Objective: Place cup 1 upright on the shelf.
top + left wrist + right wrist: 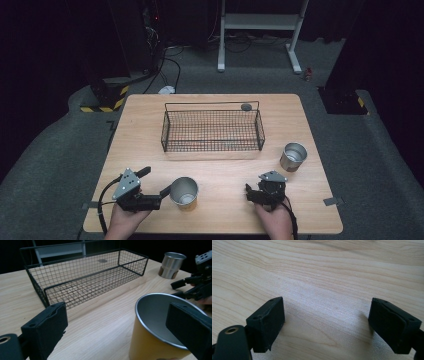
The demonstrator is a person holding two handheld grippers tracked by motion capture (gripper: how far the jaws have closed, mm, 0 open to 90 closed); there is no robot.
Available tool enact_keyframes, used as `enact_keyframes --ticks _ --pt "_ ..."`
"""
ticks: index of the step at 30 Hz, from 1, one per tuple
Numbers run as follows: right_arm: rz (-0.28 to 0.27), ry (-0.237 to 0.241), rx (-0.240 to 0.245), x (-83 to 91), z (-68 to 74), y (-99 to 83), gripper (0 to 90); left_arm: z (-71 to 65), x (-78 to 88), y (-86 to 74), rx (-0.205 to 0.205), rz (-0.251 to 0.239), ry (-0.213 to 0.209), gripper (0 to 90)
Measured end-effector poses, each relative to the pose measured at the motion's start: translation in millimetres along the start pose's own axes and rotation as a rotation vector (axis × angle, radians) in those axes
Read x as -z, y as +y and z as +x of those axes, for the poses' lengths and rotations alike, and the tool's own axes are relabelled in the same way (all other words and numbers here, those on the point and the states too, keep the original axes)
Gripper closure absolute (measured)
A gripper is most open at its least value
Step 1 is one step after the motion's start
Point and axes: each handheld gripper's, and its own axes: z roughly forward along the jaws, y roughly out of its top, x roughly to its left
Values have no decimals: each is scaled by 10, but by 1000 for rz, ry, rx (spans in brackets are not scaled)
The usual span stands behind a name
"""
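the left gripper point(156, 181), jaws wide and holding nothing, nears the yellow cup point(184, 193) at its 3 o'clock, likely closing next, while the right gripper point(327, 322) gapes empty.

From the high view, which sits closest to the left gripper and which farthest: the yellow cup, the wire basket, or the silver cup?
1. Yellow cup, right beside the left gripper, just to its right.
2. Wire basket, farther back at mid-table.
3. Silver cup, across the table toward its right edge, beyond the right gripper.
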Motion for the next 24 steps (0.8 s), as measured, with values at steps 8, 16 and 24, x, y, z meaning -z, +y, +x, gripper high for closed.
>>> enact_keyframes --ticks 8,16,24 --pt "0 0 0 0 -1 0 135 -114 -56 10 -6 -6 -49 44" --pt "0 0 0 0 0 0 135 -214 -116 35 12 -30 -109 44" --pt "0 1 0 -1 0 1 136 -330 -216 -1 -22 -21 -160 32"
